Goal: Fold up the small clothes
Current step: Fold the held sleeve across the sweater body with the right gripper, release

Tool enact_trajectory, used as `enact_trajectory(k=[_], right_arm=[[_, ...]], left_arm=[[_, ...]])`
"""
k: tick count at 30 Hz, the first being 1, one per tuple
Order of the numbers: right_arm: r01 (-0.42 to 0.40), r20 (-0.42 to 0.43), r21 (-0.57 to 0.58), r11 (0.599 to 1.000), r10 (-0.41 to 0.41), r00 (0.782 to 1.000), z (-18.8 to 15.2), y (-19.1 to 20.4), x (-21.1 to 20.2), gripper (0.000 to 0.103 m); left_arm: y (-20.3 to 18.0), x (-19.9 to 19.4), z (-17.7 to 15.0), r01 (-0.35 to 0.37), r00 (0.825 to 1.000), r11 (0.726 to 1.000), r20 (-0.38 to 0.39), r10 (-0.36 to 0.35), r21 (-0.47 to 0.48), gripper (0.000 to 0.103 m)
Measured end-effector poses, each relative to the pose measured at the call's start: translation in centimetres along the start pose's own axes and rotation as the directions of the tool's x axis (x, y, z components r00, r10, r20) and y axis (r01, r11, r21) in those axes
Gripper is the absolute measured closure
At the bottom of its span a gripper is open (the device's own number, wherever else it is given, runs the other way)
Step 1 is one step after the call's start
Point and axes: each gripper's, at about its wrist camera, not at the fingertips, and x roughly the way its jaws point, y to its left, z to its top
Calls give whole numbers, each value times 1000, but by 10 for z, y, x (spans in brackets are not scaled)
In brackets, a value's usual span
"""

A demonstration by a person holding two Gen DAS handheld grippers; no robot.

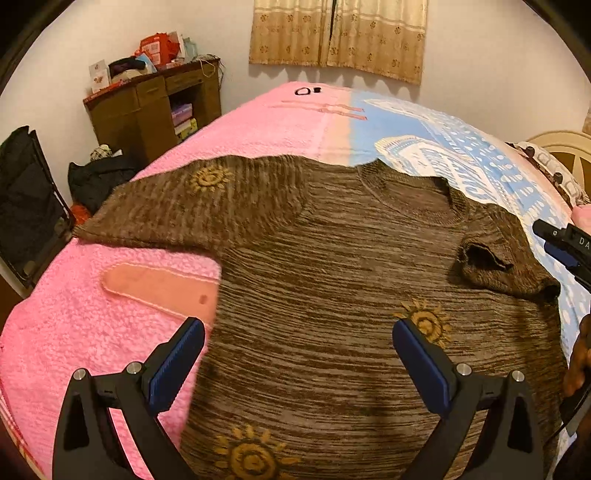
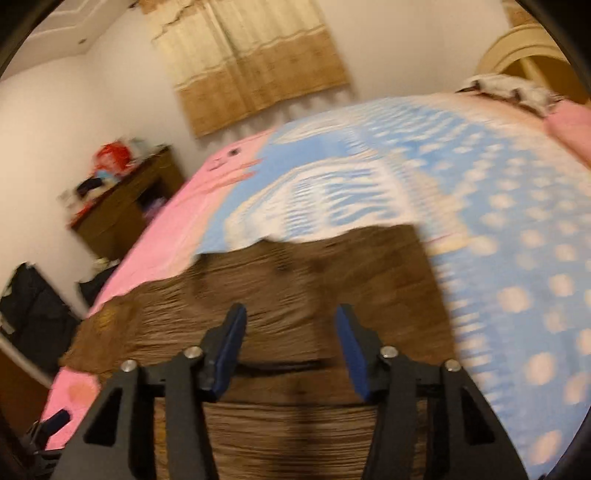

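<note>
Left wrist view: a brown sweater (image 1: 332, 280) is spread on the bed (image 1: 110, 332).
Both tools, left (image 1: 299, 332) and right (image 2: 290, 317), are held wide, nothing gripped.

The brown sweater (image 1: 332, 288) was rough knitted wool. The pink blanket (image 1: 92, 332) looked soft and fluffy. The cabinet (image 1: 147, 110) was dark wood. The curtain (image 1: 340, 33) was thin cloth.

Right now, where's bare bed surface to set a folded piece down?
Free: the pink blanket left of the brown sweater, below its spread left sleeve, and the blue dotted blanket beyond the sweater's right edge. Crowded: the middle, under the sweater, where the open left gripper and right gripper hover.
</note>
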Motion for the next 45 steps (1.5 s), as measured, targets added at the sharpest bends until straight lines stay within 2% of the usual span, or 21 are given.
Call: enact_trajectory(k=[3,6,9,11,12,13,15,16,18,20,23,27,29,30,31,33,36,38,40,42,45], right_arm=[[15,-47,10,1000,-14,999,1,-11,6,50],[-17,-119,22,1000,20,993,-13,-8,16,50],[28,-191,7,1000,-26,981,-17,0,46,50],[7,-224,26,1000,-1,975,-15,8,62,50],[-24,-226,34,999,31,974,-9,13,65,50],[-114,-232,62,991,126,965,1,21,71,50],[-275,-202,140,951,299,933,19,25,72,52],[-326,-162,187,927,356,920,29,23,72,51],[-350,-99,246,904,383,919,39,11,69,46],[-321,-77,228,919,345,935,34,2,60,44],[-135,-110,75,988,143,984,12,6,51,44],[-23,-141,-101,995,8,990,-23,17,54,44],[32,-153,-178,984,-60,986,-36,24,64,43],[45,-140,-190,981,-73,987,-35,28,61,39],[58,-125,-193,980,-83,989,-35,30,61,29],[81,-140,-203,976,-110,984,-38,27,64,26],[74,-144,-213,974,-107,984,-37,26,65,22],[73,-146,-217,973,-106,984,-37,27,64,21],[80,-127,-207,975,-108,986,-37,25,59,24],[97,-75,-181,979,-112,991,-35,23,45,24],[44,-6,-124,991,-45,999,-42,19,12,24]], left_arm=[[-7,0,-1,3,1000,1000,0,-3,14,1],[-12,-1,-1,-7,1000,999,6,6,32,1],[-10,-2,-2,-18,1000,999,10,17,38,1],[-8,1,-1,-31,999,999,11,31,31,1],[-6,2,-1,-34,999,999,7,34,26,1],[-5,4,0,-35,999,999,0,35,23,1],[-2,6,0,-41,999,999,-6,41,25,1],[0,5,-1,-50,999,998,0,50,27,1],[5,6,-2,-64,998,998,13,64,21,1],[13,9,-2,-71,997,998,14,71,0,1],[22,19,-1,-59,998,997,-17,58,-50,1],[35,25,-3,-54,998,993,-40,50,-108,1],[42,22,-4,-83,996,991,-27,81,-108,1],[48,19,-3,-112,994,987,-14,111,-114,1],[55,18,-1,-136,991,982,-5,136,-128,1],[71,17,1,-154,988,973,1,156,-171,1],[95,18,1,-162,987,955,-18,163,-249,1],[104,18,-3,-146,989,941,-24,146,-306,1],[106,13,-7,-78,996,936,8,86,-342,1],[101,10,-9,-27,998,943,37,42,-331,1],[81,10,-4,-21,998,970,52,35,-241,1]])
